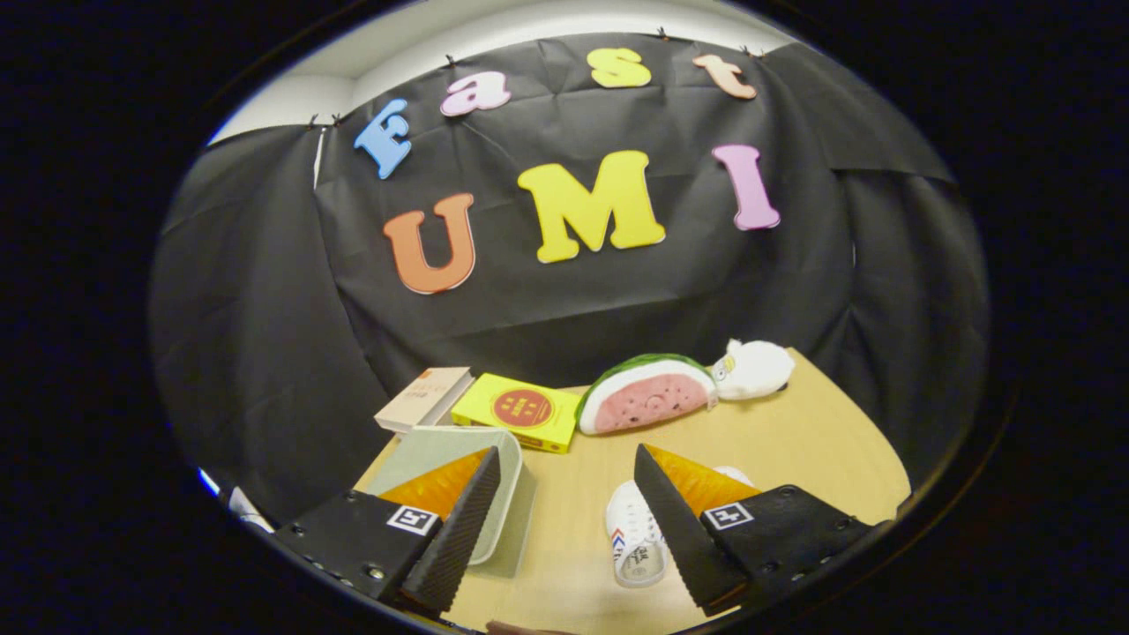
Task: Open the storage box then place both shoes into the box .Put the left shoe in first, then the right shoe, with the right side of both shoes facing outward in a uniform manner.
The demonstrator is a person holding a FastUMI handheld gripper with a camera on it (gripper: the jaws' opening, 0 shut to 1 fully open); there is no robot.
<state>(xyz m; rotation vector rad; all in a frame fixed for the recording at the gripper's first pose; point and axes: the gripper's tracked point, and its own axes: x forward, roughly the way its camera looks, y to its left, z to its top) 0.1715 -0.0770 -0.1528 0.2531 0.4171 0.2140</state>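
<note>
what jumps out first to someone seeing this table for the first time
The watermelon-slice plush at the far side of the wooden table draws the eye first, with a white plush toy touching its right end and a yellow box to its left. Nearer, the tool hangs open above the table, a white shoe lying just inside its right finger and a pale storage box behind its left finger.

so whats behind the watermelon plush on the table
Right behind the watermelon plush, touching its far end, lies a white plush toy, then the black cloth wall. The open gripper holds nothing. Whatever the watermelon covers is hidden.
</note>
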